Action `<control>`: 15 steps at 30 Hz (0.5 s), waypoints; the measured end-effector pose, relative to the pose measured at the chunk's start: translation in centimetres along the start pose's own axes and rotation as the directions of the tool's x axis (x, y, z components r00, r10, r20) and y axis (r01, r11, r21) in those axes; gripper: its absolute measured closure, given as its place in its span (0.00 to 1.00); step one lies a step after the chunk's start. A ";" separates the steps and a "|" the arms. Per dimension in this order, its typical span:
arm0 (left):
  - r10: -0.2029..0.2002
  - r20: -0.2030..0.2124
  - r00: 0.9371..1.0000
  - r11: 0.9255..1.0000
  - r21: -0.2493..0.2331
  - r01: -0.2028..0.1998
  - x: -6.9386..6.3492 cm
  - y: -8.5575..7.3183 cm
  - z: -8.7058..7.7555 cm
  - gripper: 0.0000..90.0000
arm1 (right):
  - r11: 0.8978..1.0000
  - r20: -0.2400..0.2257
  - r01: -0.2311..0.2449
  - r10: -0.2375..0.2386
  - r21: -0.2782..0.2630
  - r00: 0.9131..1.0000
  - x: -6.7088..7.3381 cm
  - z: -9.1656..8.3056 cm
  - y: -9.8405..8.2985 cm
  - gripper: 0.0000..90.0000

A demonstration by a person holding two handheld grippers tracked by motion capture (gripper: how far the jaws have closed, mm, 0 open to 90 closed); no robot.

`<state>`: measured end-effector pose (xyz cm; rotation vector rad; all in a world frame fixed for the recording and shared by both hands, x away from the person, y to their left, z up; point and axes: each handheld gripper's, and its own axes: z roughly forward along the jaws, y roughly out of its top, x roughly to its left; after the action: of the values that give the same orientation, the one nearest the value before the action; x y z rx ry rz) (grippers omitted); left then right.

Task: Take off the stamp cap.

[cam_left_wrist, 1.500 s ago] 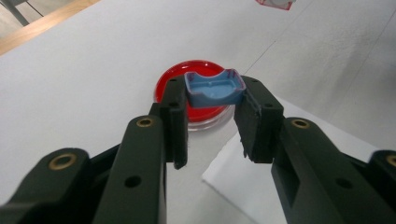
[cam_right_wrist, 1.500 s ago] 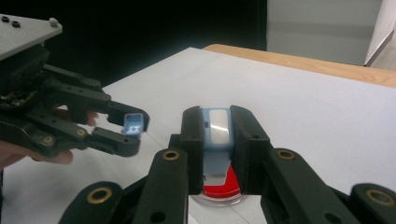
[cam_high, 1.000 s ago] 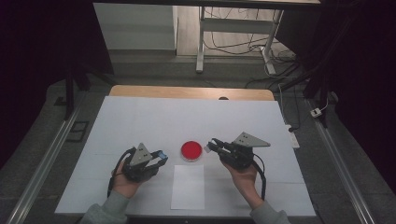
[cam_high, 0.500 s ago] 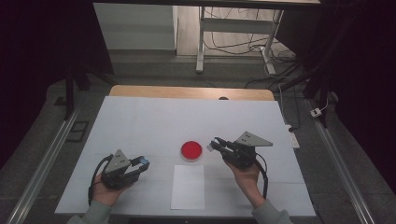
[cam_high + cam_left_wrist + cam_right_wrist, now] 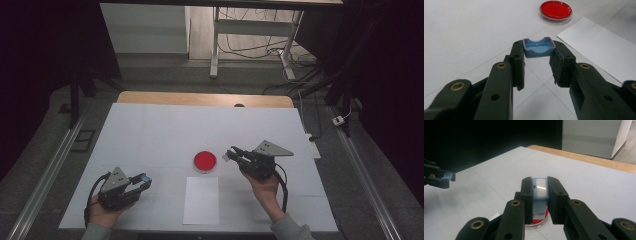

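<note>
A round red dish (image 5: 205, 161) lies near the middle of the white table (image 5: 165, 130); it also sits at the top of the left gripper view as the red dish (image 5: 555, 11). My left gripper (image 5: 143, 181) rests low at the front left, shut on a small blue cap (image 5: 539, 47) held between its tips. My right gripper (image 5: 231, 153) hovers just right of the dish, shut on a small blue-and-white piece (image 5: 540, 191), with the dish (image 5: 539, 222) partly hidden below it.
A white paper sheet (image 5: 201, 200) lies in front of the dish. The table's wooden far edge (image 5: 205, 99) runs along the back. Metal rails (image 5: 45, 170) flank both sides, and cables (image 5: 260, 50) trail on the floor beyond.
My left gripper has pulled away from the dish toward the front left, carrying the blue cap. The right gripper has stayed beside the dish.
</note>
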<state>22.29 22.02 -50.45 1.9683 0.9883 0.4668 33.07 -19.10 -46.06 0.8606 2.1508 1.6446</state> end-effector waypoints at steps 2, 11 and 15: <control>0.003 0.002 1.000 1.000 0.003 -0.003 -0.1 0.0 0.1 0.72 | 1.000 0.000 0.002 -0.002 0.003 1.000 0.0 0.0 0.0 0.84; 0.000 -0.005 1.000 1.000 0.002 0.000 0.0 0.0 0.1 0.72 | 1.000 -0.002 0.004 -0.004 0.001 1.000 0.0 0.0 0.0 0.84; -0.002 -0.009 1.000 1.000 -0.002 0.002 0.0 0.0 0.1 0.72 | 1.000 -0.005 0.007 -0.007 0.000 1.000 0.2 0.1 0.1 0.84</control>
<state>22.36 22.02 -50.51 1.9645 0.9954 0.4756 33.01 -18.93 -46.00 0.8494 2.1545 1.6454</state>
